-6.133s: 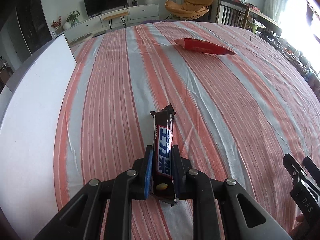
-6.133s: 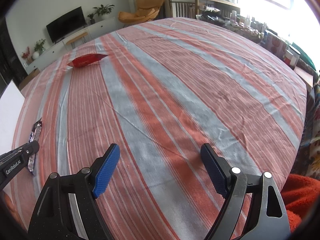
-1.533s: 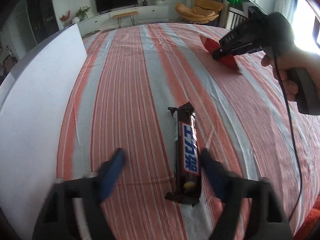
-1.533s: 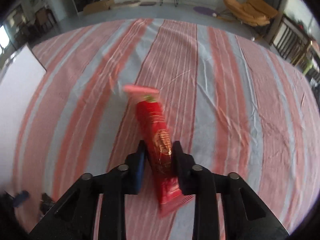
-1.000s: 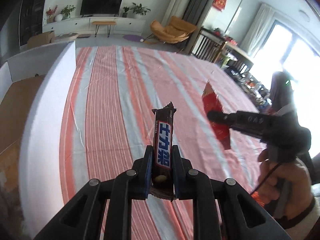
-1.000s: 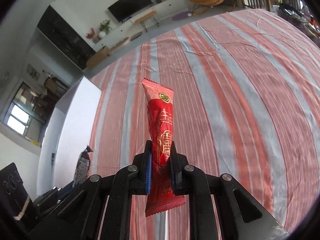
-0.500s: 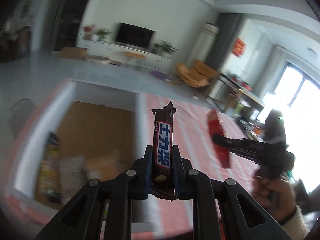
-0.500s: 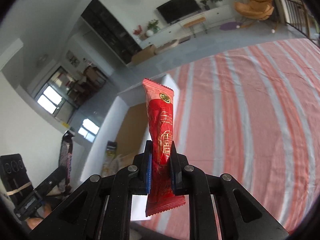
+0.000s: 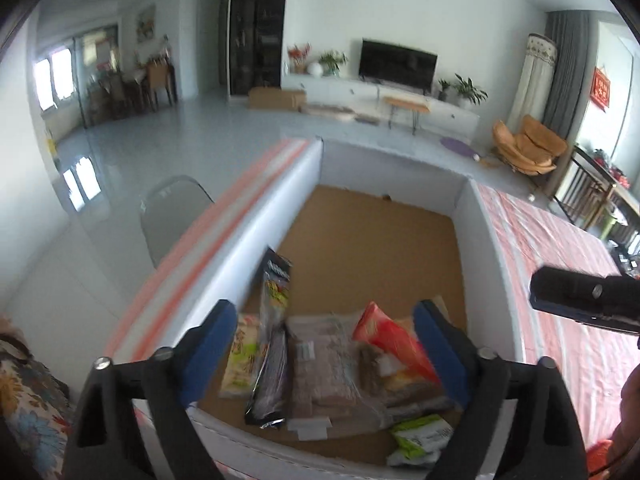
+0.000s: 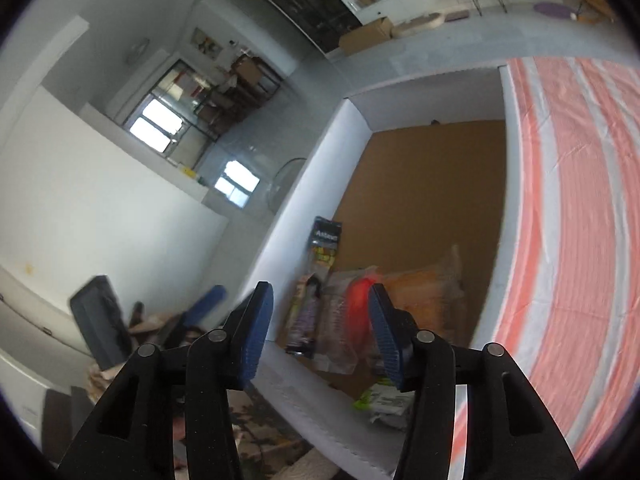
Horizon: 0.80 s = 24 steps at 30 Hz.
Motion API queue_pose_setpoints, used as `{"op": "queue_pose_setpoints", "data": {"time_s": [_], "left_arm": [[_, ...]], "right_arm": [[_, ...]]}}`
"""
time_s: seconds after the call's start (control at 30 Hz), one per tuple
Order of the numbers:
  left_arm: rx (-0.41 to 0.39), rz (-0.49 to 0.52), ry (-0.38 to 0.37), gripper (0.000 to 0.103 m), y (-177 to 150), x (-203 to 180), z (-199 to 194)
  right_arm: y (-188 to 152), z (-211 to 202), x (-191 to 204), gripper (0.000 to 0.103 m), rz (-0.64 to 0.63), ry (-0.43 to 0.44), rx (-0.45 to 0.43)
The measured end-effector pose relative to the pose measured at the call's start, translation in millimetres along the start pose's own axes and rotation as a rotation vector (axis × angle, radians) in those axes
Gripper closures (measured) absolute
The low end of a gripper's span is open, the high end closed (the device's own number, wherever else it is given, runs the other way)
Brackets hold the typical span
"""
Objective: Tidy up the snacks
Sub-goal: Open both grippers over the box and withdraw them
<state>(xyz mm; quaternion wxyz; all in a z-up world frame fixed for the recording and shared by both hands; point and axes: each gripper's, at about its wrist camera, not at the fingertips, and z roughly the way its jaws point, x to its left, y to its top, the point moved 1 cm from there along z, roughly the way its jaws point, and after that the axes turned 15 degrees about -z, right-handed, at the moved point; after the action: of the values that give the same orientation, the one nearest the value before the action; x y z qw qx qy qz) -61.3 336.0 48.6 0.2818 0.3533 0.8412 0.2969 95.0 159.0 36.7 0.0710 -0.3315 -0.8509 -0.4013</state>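
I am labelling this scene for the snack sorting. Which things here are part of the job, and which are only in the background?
Part of the job:
- white box with brown floor
- red snack packet in the box
- other snack packets piled there
- left gripper, open
- right gripper, open

Only around:
- striped tablecloth
- television
- orange armchair
- grey chair
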Motion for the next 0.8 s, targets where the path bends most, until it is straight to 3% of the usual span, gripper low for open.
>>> {"op": "queue_pose_setpoints", "data": {"time_s": [0.07,0.27,0.37,0.53,0.8], "left_arm": [[-0.035,0.032,0.030,0.003,-3.5,-3.9,-2.2],[-0.103,0.068,0.086,0.000,-2.8,-15.3,-11.1],[-0.103,0.050,0.121,0.000,-0.7,-22.5,-22.3],[-0.169,0.046,0.197,0.000,-3.8,-26.9,-30.1],[-0.110,0.061,0.212,0.000,-4.7,-27.2,-29.5]], "right_arm": [[-4.0,-6.8,-2.3,0.045,-0.033,-0.058,-0.002],[-19.9,-27.5,15.7,0.039,-0.137,-0.218,-0.013],[-28.5,-35.2,22.5,0.036,-0.150,-0.260,-0.006],[-32.8,-42.9,26.6,0.036,-0.155,-0.302,0.014],[-33.1,-41.8,42.7,0.031,-0.196,-0.396,0.049]]}}
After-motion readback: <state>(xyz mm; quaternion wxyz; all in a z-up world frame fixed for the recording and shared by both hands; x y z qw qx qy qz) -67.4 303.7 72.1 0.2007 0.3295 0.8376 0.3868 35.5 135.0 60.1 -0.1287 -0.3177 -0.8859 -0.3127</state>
